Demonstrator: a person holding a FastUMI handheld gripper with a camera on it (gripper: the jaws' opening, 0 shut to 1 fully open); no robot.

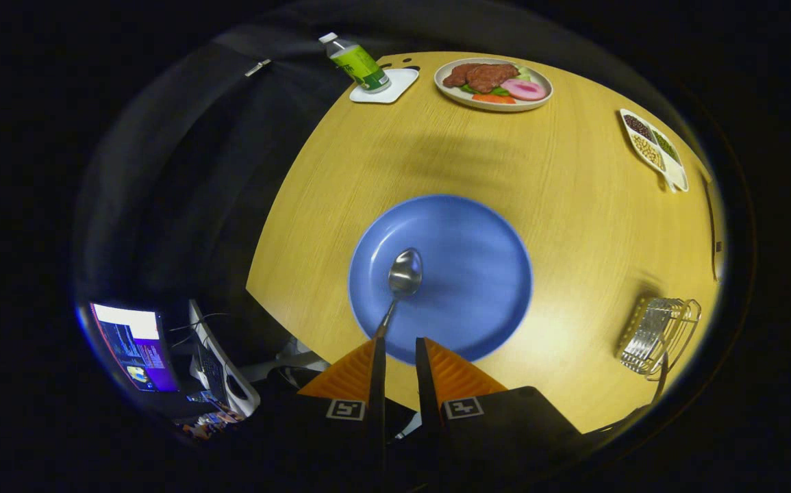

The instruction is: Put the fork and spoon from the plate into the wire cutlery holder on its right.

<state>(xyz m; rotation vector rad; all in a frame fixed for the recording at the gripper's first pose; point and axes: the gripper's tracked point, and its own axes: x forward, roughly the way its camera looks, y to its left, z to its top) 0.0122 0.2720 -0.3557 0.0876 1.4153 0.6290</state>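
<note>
Spoon [404,276] off tool [399,346] left fingertip, above blue plate [484,301], fingers narrowly parted

Gripper [398,349] above a wooden worktop [573,226], fingers set a narrow gap apart. A spoon [402,281] stands just ahead of them over the blue plate [477,274], its handle running down to the left fingertip; whether both fingers press on it cannot be told. A wire cutlery holder [659,334] sits well to the right of the plate. Beyond lie a plate of food [493,83], a divided dish [655,147], and a bottle [356,63] on a white coaster [385,87].
</note>
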